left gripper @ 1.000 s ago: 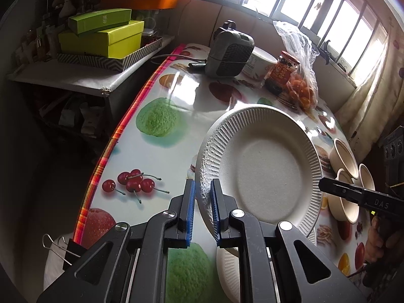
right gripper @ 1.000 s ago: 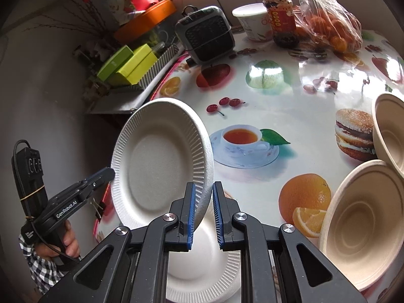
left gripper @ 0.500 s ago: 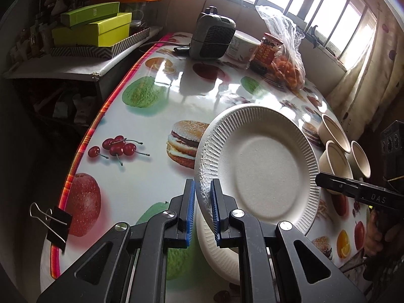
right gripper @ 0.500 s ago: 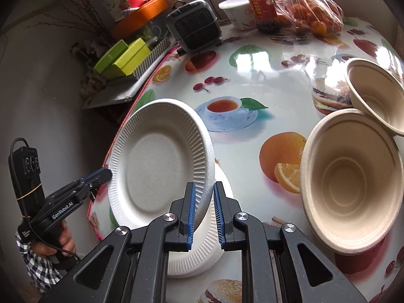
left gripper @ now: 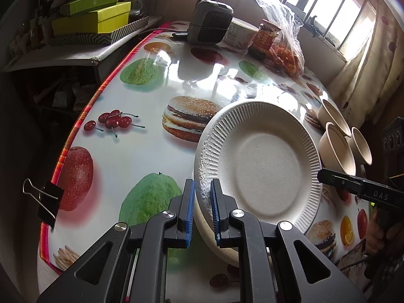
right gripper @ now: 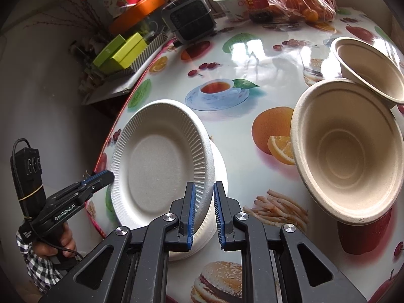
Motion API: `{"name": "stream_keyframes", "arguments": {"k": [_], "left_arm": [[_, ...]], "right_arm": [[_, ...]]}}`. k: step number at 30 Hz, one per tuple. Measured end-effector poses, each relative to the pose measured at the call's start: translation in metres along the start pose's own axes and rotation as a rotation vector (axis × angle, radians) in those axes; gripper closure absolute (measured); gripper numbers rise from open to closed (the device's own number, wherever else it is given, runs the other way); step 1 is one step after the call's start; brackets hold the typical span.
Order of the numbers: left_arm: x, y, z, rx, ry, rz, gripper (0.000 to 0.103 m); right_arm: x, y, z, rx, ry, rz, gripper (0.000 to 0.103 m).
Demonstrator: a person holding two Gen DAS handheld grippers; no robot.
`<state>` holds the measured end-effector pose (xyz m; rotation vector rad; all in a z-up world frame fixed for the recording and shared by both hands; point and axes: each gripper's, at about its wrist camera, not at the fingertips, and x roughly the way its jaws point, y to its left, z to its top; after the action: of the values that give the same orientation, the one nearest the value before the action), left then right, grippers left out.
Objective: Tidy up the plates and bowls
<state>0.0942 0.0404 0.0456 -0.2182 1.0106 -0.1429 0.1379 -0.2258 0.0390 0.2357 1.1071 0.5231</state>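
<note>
Lower plate [left gripper: 222, 247] — mostly hidden under held plate [left gripper: 260, 161]

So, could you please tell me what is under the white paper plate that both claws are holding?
Under the white paper plate lies another white plate on the fruit-print table. Only its edge shows; whether more are stacked there is hidden.

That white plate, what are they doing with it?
A person holds a gripper in each hand. Both the left gripper and the right gripper are shut on opposite edges of one white paper plate. It hangs tilted just above another white plate lying on the fruit-print table, so it looks about to be stacked there. Three tan bowls wait nearby.
</note>
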Motion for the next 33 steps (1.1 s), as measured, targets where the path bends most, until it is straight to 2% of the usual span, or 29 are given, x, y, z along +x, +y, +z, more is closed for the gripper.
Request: {"name": "stream_keyframes", "arguments": {"k": [33], "left_arm": [[0.006,0.000,-0.015,-0.001,0.025,0.008,0.090]], "right_arm": [[0.009,-0.001,-0.014,-0.002,0.023,-0.028,0.087]]}}
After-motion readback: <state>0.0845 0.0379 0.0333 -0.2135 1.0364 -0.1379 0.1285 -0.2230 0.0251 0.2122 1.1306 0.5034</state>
